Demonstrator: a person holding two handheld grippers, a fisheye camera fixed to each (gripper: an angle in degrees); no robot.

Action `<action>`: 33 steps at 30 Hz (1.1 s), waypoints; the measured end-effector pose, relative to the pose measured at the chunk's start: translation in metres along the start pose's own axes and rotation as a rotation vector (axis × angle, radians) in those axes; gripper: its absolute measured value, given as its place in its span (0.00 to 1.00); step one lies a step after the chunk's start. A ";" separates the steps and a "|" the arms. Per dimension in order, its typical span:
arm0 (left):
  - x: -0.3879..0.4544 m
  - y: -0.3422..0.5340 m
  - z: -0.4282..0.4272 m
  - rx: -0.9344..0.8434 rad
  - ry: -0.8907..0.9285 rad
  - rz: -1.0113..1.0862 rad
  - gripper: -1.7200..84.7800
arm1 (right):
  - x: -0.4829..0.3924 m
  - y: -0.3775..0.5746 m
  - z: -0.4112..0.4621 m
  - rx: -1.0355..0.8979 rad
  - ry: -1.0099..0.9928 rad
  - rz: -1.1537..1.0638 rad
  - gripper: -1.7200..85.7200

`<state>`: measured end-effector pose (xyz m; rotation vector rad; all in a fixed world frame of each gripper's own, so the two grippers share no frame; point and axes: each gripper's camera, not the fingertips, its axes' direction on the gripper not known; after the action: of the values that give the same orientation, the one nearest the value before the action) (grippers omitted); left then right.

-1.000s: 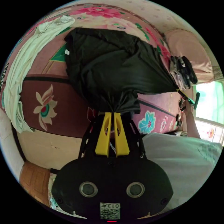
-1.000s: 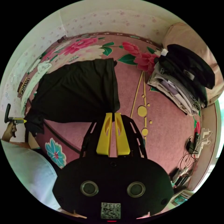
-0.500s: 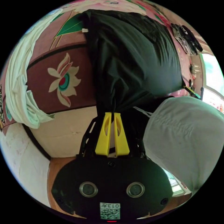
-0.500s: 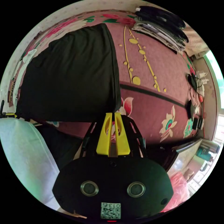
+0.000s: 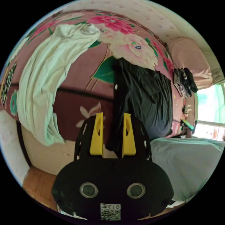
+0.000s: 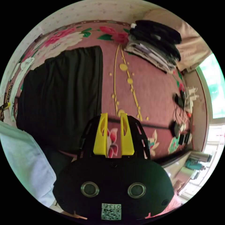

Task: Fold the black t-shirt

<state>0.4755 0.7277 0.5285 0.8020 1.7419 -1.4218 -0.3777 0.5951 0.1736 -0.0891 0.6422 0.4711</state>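
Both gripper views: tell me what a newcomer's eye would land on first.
The black t-shirt stands out first, spread dark across the pink flowered bedspread, with one edge hanging over the bed's side between the open yellow left tongs. Next comes the pale green garment sprawled to one side of it in the left gripper view. In the right gripper view, a stack of folded clothes sits beyond the open right tongs.

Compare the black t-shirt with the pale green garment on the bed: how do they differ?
The black t-shirt is dark and lies spread in a broad flat panel; the pale green garment is light, bunched into a long crumpled strip. The black t-shirt's edge lies between the open left tongs; the pale green garment lies off to the side. Both rest on the pink floral bedspread, overhanging its edge.
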 end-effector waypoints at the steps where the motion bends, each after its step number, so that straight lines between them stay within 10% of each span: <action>1: 0.016 -0.025 0.004 0.031 -0.065 0.053 0.17 | -0.009 -0.028 -0.004 0.066 -0.001 -0.030 0.12; 14: 0.099 -0.187 0.093 0.019 -0.462 0.228 0.19 | -0.126 -0.317 0.039 0.183 0.004 -0.343 0.13; 22: 0.081 -0.184 0.074 0.090 -0.303 0.105 0.03 | -0.130 -0.355 0.084 0.034 -0.157 -0.297 0.05; 33: 0.126 -0.230 0.028 0.360 -0.273 0.183 0.03 | -0.063 -0.308 0.029 0.342 0.097 -0.040 0.06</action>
<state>0.2213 0.6582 0.5385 0.8813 1.1940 -1.6541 -0.2677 0.3023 0.2149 0.1999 0.8063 0.3140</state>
